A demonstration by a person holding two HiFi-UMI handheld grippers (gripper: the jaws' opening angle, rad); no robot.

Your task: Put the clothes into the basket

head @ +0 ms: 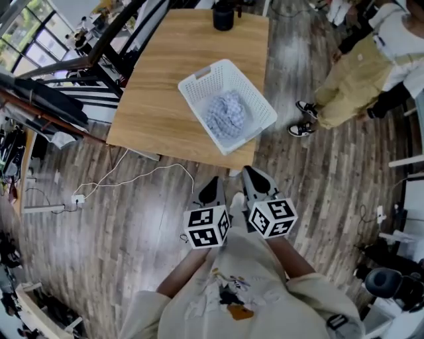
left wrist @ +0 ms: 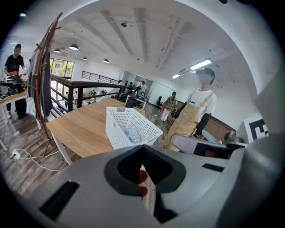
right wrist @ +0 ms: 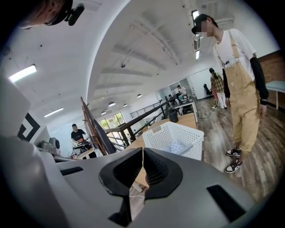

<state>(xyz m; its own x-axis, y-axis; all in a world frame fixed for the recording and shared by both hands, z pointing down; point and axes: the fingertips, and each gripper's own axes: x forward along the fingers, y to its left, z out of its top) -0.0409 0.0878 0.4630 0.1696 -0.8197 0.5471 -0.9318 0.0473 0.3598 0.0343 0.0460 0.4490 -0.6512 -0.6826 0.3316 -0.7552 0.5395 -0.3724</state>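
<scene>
I hold the left gripper (head: 212, 189) and right gripper (head: 257, 179) with jaws pressed together, empty, near the table (head: 159, 86); clothes (head: 226, 114) lie inside the basket (head: 199, 74).

White basket (head: 264, 111), its walls dotted all over with small holes, and inside it the clothes (head: 226, 114) show a fine pale-blue-and-white check. The table (head: 159, 79) beneath is warm light wood with a soft grain. The floor (head: 99, 232) runs in streaky grey-brown planks, and a white cable (head: 142, 173) snakes across them. Left gripper (head: 213, 182) and right gripper (head: 252, 173): pale grey shells, black ribbed pads, each with a white cube (head: 207, 227) carrying black square markers. Up top, a black cup (head: 223, 14). The bystander (head: 358, 73) wears mustard-tan overalls, a white shirt and black-and-white sneakers (head: 301, 129).
</scene>
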